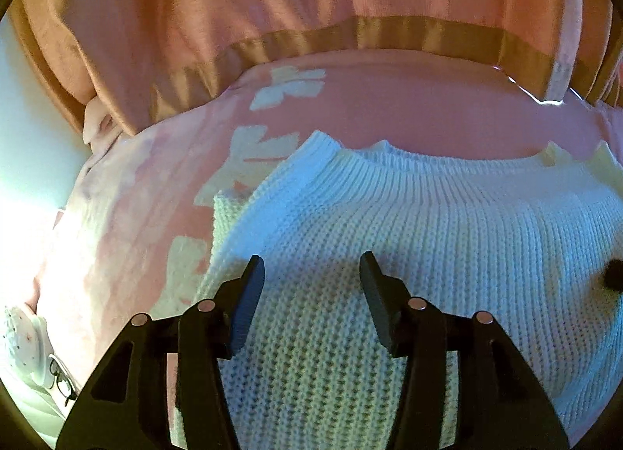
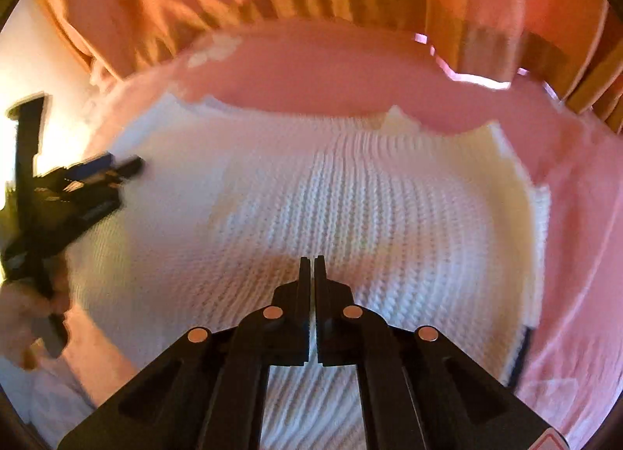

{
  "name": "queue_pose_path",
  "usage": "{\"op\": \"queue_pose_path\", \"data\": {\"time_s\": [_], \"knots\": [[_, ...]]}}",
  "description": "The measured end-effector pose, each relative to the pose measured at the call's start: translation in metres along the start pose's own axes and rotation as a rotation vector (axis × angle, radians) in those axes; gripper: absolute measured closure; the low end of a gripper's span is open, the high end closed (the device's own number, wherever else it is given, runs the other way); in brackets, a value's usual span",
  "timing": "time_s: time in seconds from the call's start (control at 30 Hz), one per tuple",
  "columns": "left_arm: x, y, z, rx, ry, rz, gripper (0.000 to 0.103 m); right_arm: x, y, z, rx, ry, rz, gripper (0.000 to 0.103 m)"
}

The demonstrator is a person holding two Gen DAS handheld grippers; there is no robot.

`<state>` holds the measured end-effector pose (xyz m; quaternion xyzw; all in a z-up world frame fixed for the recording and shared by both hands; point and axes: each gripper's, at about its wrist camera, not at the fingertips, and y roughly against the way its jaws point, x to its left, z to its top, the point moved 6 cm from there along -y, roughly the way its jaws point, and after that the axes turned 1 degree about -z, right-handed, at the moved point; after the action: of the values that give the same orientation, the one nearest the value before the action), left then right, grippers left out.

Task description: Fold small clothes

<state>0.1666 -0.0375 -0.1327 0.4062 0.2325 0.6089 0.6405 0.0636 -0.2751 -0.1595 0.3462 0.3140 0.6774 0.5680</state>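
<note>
A white knit sweater (image 1: 389, 224) lies flat on a pink blanket with white flowers (image 1: 155, 193), its ribbed edge toward the far side. My left gripper (image 1: 311, 267) is open and empty, its fingers spread just above the sweater's left part. In the right wrist view the sweater (image 2: 331, 197) fills the middle. My right gripper (image 2: 314, 263) is shut and empty above the sweater's near part. The left gripper (image 2: 132, 166) shows there at the left, blurred, held by a hand. The right gripper's tip (image 1: 615, 275) shows at the right edge of the left wrist view.
An orange-pink curtain with a brown band (image 1: 389, 33) hangs behind the blanket's far edge. A white patterned object (image 1: 23, 341) and a pair of glasses (image 1: 62, 376) lie at the near left. The blanket (image 2: 576, 255) continues to the right of the sweater.
</note>
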Motion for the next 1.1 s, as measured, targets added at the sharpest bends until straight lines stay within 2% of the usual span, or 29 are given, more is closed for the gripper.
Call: {"op": "queue_pose_path", "data": {"time_s": [0.07,0.13,0.17,0.23,0.27,0.3,0.37,0.47,0.6,0.7,0.77,0.83,0.87,0.9,0.97,1.07,1.1], "knots": [[0.003,-0.002,-0.001,0.01,0.003,0.002,0.049,-0.01,0.002,-0.012,0.008,0.038,-0.046,0.102],[0.006,-0.002,-0.001,0.009,0.006,0.015,0.048,-0.03,-0.016,-0.03,0.079,0.038,-0.113,0.103],[0.006,-0.002,-0.001,0.01,0.007,0.015,0.048,-0.038,-0.014,-0.031,0.069,-0.008,-0.071,0.103],[0.005,-0.001,0.001,0.01,0.008,0.02,0.049,-0.043,0.002,-0.029,0.045,-0.039,-0.06,0.103],[0.004,0.0,0.001,0.009,0.007,0.024,0.049,-0.044,0.014,-0.027,-0.003,-0.015,-0.086,0.103],[0.003,0.001,0.002,0.008,0.007,0.029,0.049,-0.047,0.017,-0.027,-0.014,0.002,-0.12,0.103],[0.001,0.002,0.002,0.006,0.006,0.039,0.05,-0.062,0.004,-0.038,0.045,-0.005,-0.172,0.103],[-0.003,0.005,0.002,0.005,-0.001,0.047,0.05,-0.077,0.006,-0.043,0.057,-0.079,-0.127,0.103],[-0.008,0.008,0.002,0.002,-0.003,0.041,0.05,-0.081,0.028,-0.034,-0.021,-0.072,-0.154,0.101],[-0.012,0.012,0.001,-0.001,-0.006,0.033,0.05,-0.101,0.002,-0.043,0.075,-0.102,-0.2,0.103],[-0.012,0.019,0.001,0.0,0.012,-0.012,0.048,-0.106,0.006,-0.038,0.057,-0.142,-0.173,0.103],[-0.004,0.032,0.003,0.001,0.082,-0.103,0.04,-0.107,0.023,-0.03,-0.009,-0.149,-0.178,0.096],[0.0,0.036,0.003,-0.002,0.113,-0.131,0.033,-0.109,0.032,-0.023,-0.053,-0.158,-0.189,0.087],[0.008,0.041,0.003,-0.01,0.158,-0.161,0.03,-0.113,0.034,-0.018,-0.076,-0.174,-0.19,0.069],[0.02,0.043,0.002,-0.013,0.195,-0.165,0.029,-0.125,0.029,-0.015,-0.073,-0.221,-0.195,0.055],[0.039,0.034,-0.003,0.007,0.223,-0.129,0.029,-0.137,0.007,-0.013,-0.02,-0.287,-0.149,0.055],[0.045,0.027,-0.006,0.023,0.233,-0.116,0.029,-0.137,0.0,-0.015,-0.006,-0.3,-0.132,0.062]]}}
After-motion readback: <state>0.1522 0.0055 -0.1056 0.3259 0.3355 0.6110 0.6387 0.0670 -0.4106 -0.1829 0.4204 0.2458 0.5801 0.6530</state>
